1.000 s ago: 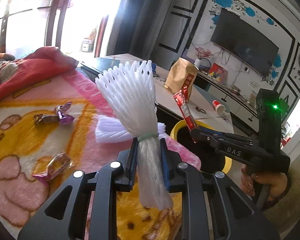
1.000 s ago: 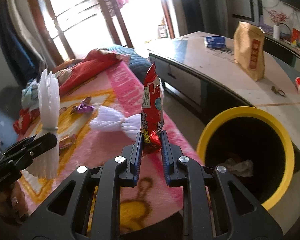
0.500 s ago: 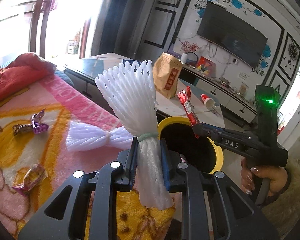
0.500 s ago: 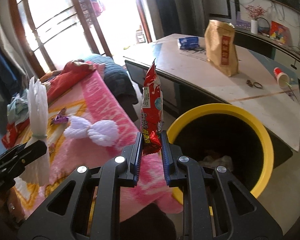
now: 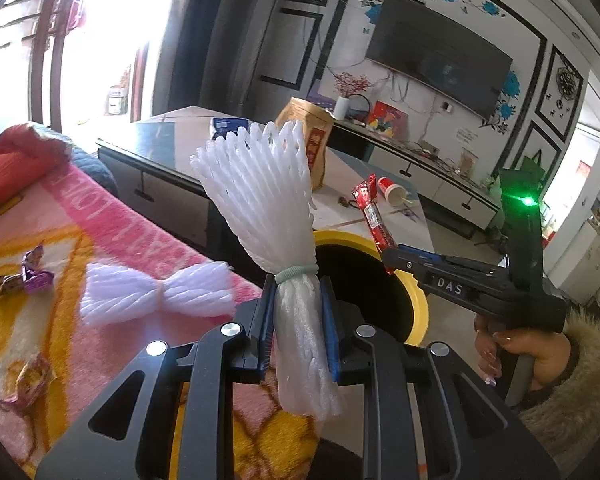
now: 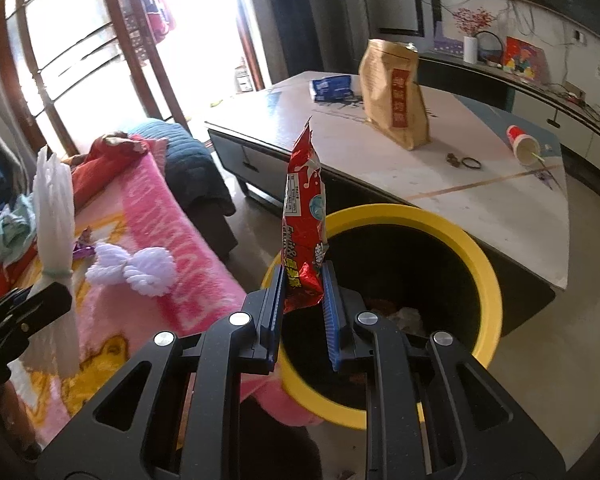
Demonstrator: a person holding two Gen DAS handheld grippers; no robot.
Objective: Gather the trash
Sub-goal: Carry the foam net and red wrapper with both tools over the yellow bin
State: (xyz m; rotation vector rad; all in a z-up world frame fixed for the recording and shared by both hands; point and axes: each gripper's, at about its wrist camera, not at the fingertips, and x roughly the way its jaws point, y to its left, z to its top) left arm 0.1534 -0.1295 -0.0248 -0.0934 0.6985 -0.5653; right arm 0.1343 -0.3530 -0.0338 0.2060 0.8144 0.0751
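My left gripper [image 5: 298, 312] is shut on a white foam fruit net [image 5: 264, 200] tied with a green band, held upright over the bed's edge. My right gripper [image 6: 303, 292] holds a red snack wrapper [image 6: 305, 216] above the near rim of the yellow trash bin [image 6: 488, 280]; its jaws look slightly wider than before. The bin [image 5: 418, 312] and the right gripper [image 5: 392, 258] with the wrapper [image 5: 374, 216] also show in the left wrist view. A second foam net [image 5: 160, 294] and candy wrappers [image 5: 24, 276] lie on the pink blanket.
A low table [image 6: 480, 196] behind the bin holds a brown paper bag [image 6: 394, 94], a blue packet [image 6: 332, 88] and a tipped red cup [image 6: 522, 144]. The pink blanket [image 6: 152, 208] covers the bed at left. Trash lies inside the bin.
Both grippers have moved right, from over the blanket toward the bin. The right gripper now sits over the bin's near rim and its jaws have parted slightly around the wrapper.
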